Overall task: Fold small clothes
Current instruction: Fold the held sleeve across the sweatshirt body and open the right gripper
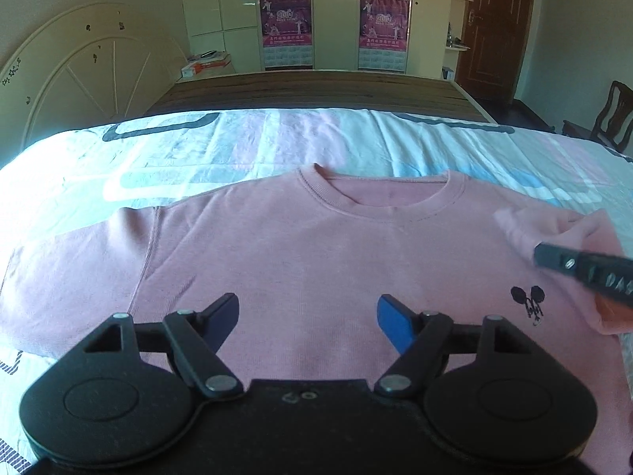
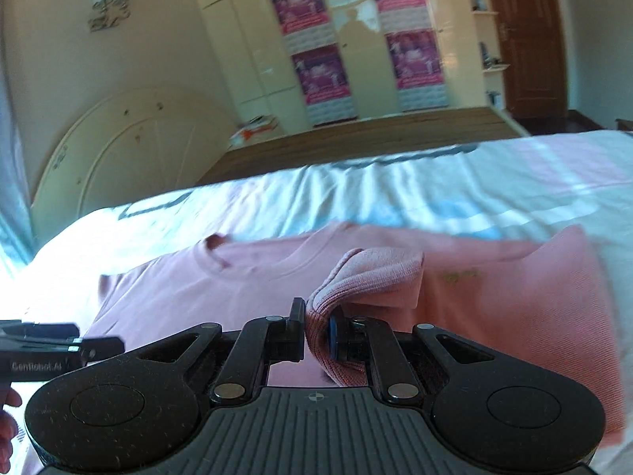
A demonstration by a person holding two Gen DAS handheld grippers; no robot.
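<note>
A small pink sweatshirt (image 1: 316, 261) lies front up on the bed, collar away from me, with a black mouse print (image 1: 528, 304) on its right chest. My left gripper (image 1: 308, 316) is open and empty, just above the shirt's lower middle. My right gripper (image 2: 316, 336) is shut on the cuff of the right sleeve (image 2: 372, 277) and holds it lifted over the shirt's right side. The right gripper also shows at the right edge of the left wrist view (image 1: 546, 255), with the sleeve (image 1: 561, 229) bunched on it. The left sleeve (image 1: 67, 269) lies spread out flat.
The shirt lies on a bedsheet (image 1: 237, 146) with pink, white and blue patches. A wooden bed board (image 1: 316, 91) and a cream headboard (image 1: 79, 87) lie beyond it. A wardrobe with posters (image 1: 285, 19), a brown door (image 1: 494, 27) and a chair (image 1: 605, 118) stand behind.
</note>
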